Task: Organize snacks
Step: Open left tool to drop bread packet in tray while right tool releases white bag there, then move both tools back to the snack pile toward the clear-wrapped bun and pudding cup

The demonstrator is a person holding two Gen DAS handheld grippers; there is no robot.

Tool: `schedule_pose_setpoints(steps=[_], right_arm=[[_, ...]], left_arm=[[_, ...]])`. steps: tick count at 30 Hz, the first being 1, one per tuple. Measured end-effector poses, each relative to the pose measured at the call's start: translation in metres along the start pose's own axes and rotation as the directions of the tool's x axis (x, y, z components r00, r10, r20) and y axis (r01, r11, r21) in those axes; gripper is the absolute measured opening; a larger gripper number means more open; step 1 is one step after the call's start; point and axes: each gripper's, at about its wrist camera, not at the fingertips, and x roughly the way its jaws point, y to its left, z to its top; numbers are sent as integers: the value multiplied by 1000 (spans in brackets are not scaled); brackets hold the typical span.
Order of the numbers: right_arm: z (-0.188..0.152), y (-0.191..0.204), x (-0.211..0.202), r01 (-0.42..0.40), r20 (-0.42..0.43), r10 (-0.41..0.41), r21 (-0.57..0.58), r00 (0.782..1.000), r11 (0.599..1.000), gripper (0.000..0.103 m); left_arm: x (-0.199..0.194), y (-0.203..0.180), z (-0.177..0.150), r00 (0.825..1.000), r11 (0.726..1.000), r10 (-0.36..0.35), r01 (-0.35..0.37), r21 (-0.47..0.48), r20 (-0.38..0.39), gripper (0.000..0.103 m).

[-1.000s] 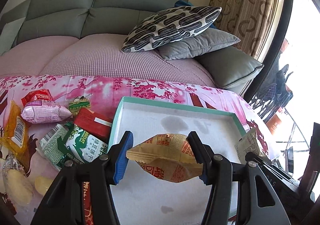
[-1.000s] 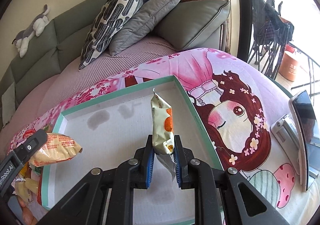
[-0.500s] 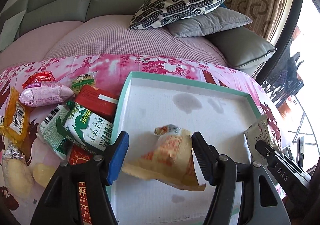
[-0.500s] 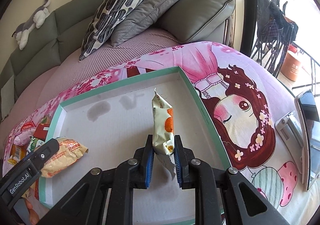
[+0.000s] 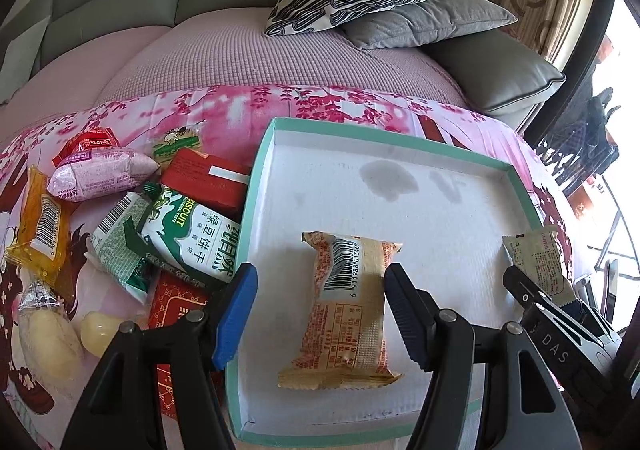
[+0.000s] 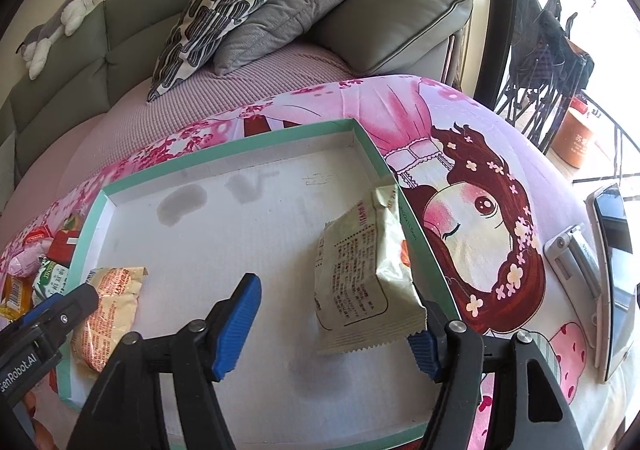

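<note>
The left claw (image 5: 320, 314) is spread wide around an orange snack pack (image 5: 348, 310) lying flat in the green box (image 5: 256, 185), while the right claw (image 6: 340, 326) is opening beside a pale snack pack (image 6: 360, 270) leaning on the box's side wall.

Red packet (image 5: 176, 314) half hidden under biscuit pack (image 5: 192, 238); phone (image 6: 614, 282) edge-cropped.
</note>
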Motion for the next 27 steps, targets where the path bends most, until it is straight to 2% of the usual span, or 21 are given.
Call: schedule_pose_setpoints(steps=[2,4,8,11,14,17,27], right_arm=[[-1,1,2,1,-10,-1,-7,1000,1000,80],[-1,3,3,5,-10,-5,-15,1000,1000,88],[-2,6,1,10,4,-9,-30,1000,1000,102],[-2,7,0,9,12,-9,-34,1000,999,103],[-2,6,0,8,15,-7,-27,1000,1000,103],[-2,5,-1,-1,25,1,-14,1000,1000,103],[1,7,-8,-7,48,7,-9,999,1000,103]], left_arm=[[-1,-1,0,1000,1000,9,-9,6,3,69],[-1,-1,0,1000,1000,25,-25,12,7,81],[-3,0,1,999,999,39,-39,16,22,81],[-3,1,1,998,998,56,-56,18,32,90],[-6,2,2,996,998,68,-69,13,58,91],[-7,4,2,993,996,86,-87,4,77,102],[-12,10,3,988,992,127,-128,5,89,103]])
